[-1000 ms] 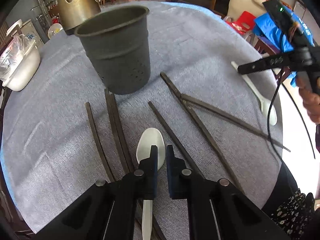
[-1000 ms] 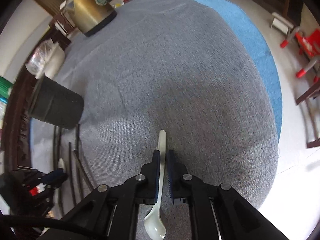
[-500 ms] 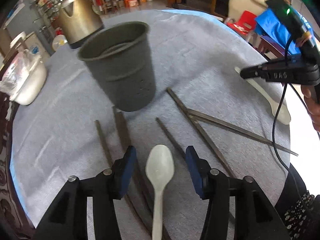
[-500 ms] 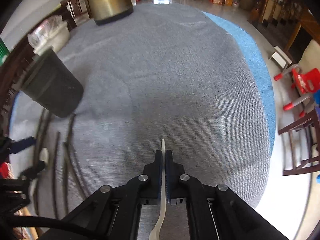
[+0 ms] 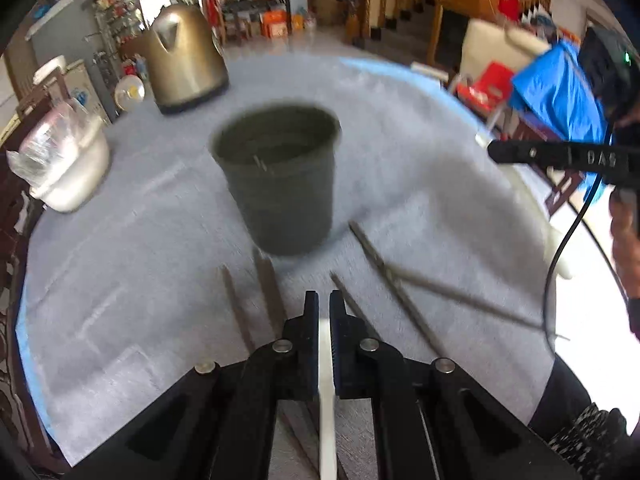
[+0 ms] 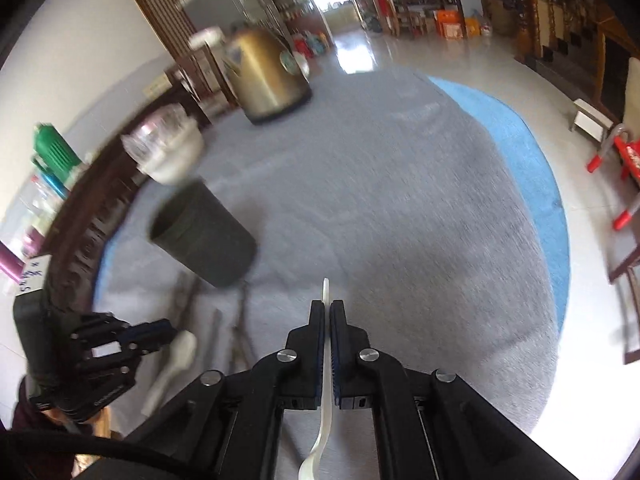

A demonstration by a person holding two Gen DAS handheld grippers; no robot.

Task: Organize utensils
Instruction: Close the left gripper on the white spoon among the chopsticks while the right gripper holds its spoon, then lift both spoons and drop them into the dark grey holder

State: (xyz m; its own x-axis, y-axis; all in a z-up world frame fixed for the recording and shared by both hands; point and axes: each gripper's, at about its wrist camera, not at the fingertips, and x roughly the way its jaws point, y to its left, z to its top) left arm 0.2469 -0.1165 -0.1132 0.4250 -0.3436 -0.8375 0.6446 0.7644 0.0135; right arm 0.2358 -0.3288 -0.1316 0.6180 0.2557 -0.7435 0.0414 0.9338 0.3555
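Left wrist, gripper (image 5: 324, 308) pinching flat white spoon (image 5: 326, 392), grey cloth (image 5: 120, 280)

Around the table — what I am seeing beyond the job

I am looking at a brass-coloured kettle (image 5: 182, 58) standing at the far side of the grey tablecloth (image 5: 120, 264), and a white pot (image 5: 68, 168) with clear plastic bunched on top sitting near the left edge. A blue underlayer (image 6: 532, 184) is peeking out past the cloth's rim. Off the table, a red plastic chair (image 5: 486, 88) and a blue bag (image 5: 560, 100) are showing at the right — cluttered shelves (image 5: 256, 8) are blurring at the back.
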